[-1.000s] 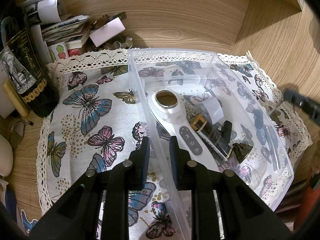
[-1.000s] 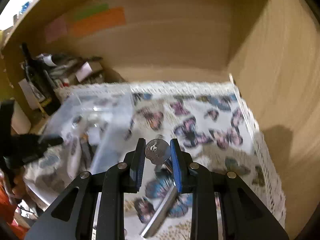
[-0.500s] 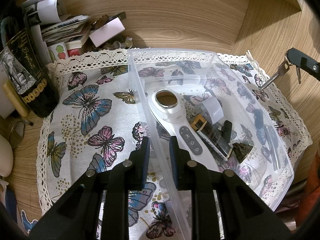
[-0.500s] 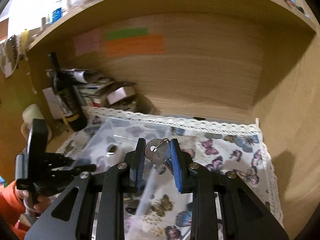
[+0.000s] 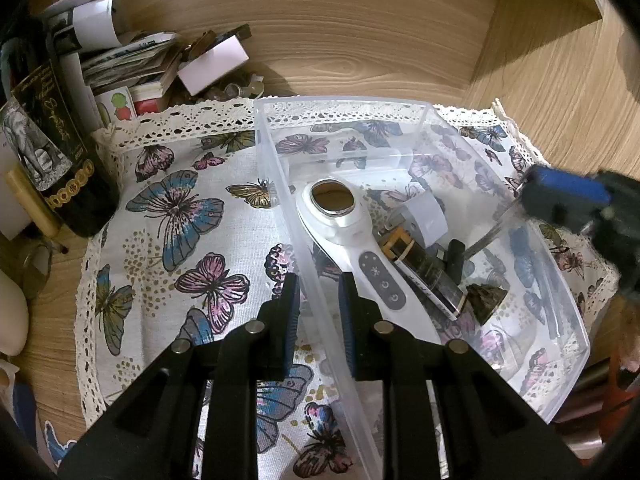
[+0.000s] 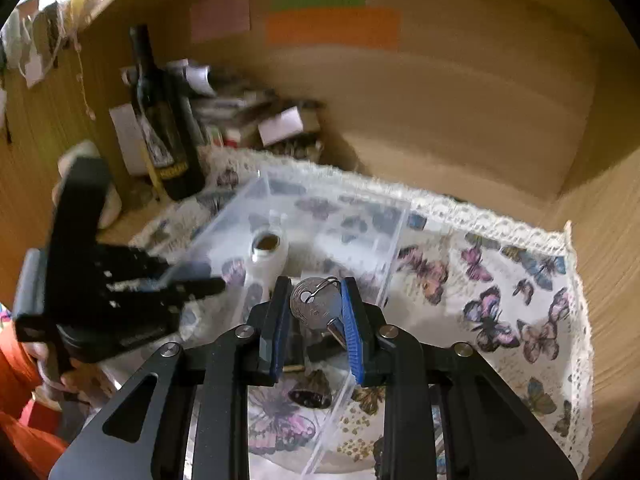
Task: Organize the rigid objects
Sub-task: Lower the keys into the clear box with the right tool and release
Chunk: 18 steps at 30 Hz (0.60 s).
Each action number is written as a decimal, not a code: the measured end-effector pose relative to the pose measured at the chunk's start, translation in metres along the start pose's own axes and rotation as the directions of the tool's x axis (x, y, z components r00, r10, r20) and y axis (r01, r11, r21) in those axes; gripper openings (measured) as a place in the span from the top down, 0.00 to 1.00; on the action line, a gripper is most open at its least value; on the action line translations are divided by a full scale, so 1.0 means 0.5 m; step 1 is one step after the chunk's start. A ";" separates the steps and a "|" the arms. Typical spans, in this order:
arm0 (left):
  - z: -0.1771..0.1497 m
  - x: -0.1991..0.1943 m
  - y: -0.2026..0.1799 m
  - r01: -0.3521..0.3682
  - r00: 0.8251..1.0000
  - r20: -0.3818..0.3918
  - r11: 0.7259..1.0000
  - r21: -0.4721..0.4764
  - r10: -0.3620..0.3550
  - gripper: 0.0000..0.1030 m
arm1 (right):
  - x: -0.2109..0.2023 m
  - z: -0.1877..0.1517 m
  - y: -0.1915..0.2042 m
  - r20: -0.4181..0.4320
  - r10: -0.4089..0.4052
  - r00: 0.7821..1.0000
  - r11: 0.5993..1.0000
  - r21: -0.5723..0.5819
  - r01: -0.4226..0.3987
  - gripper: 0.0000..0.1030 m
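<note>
A clear plastic bin [image 5: 568, 344] stands on a butterfly cloth [image 5: 176, 240]. It holds a white handheld device [image 5: 340, 224], a watch with a dark strap [image 5: 424, 268] and a small dark pyramid [image 5: 484, 296]. My left gripper [image 5: 318, 312] is shut on the bin's left wall [image 5: 316, 304]. My right gripper [image 6: 314, 312] is shut on a silver key on a ring [image 6: 316, 308] and holds it above the bin [image 6: 360, 240]. It also shows blurred in the left wrist view [image 5: 568, 200], over the bin's right rim.
A dark wine bottle [image 5: 48, 140] and a pile of papers and small boxes [image 5: 160, 64] stand at the back left. Wooden walls [image 5: 560, 80] close the back and right. Coloured paper notes [image 6: 332, 26] are stuck on the back wall.
My right gripper has carried the key leftward and down, from beside the bin to over it. My left gripper has stayed on the bin wall.
</note>
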State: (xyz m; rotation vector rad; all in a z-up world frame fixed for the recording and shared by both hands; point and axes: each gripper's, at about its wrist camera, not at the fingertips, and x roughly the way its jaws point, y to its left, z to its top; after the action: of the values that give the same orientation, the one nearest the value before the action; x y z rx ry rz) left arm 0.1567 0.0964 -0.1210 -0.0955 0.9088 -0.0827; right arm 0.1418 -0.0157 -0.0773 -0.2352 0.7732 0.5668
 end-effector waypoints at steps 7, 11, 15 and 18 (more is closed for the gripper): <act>0.000 0.000 0.001 0.001 1.000 -0.001 1.000 -0.002 -0.001 0.81 | 0.032 -0.008 0.000 -0.049 -0.015 0.999 1.000 -0.013 0.014 0.79; 0.001 0.000 0.001 0.001 1.000 0.000 1.000 0.000 -0.001 0.81 | 0.040 -0.005 0.002 -0.062 -0.021 0.998 1.000 -0.023 0.020 0.79; 0.001 0.000 0.000 0.001 1.000 -0.001 1.000 0.000 -0.001 0.81 | 0.040 -0.006 0.004 -0.069 -0.015 0.997 1.000 -0.022 0.013 0.79; 0.001 0.000 0.000 0.000 1.000 0.000 1.000 0.001 0.000 0.81 | 0.031 -0.006 0.004 -0.057 -0.018 0.998 1.000 -0.018 0.017 0.77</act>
State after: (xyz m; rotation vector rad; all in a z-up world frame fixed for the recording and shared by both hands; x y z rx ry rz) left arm 0.1570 0.0966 -0.1210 -0.0947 0.9091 -0.0827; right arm 0.1478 -0.0093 -0.0902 -0.2749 0.8212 0.5518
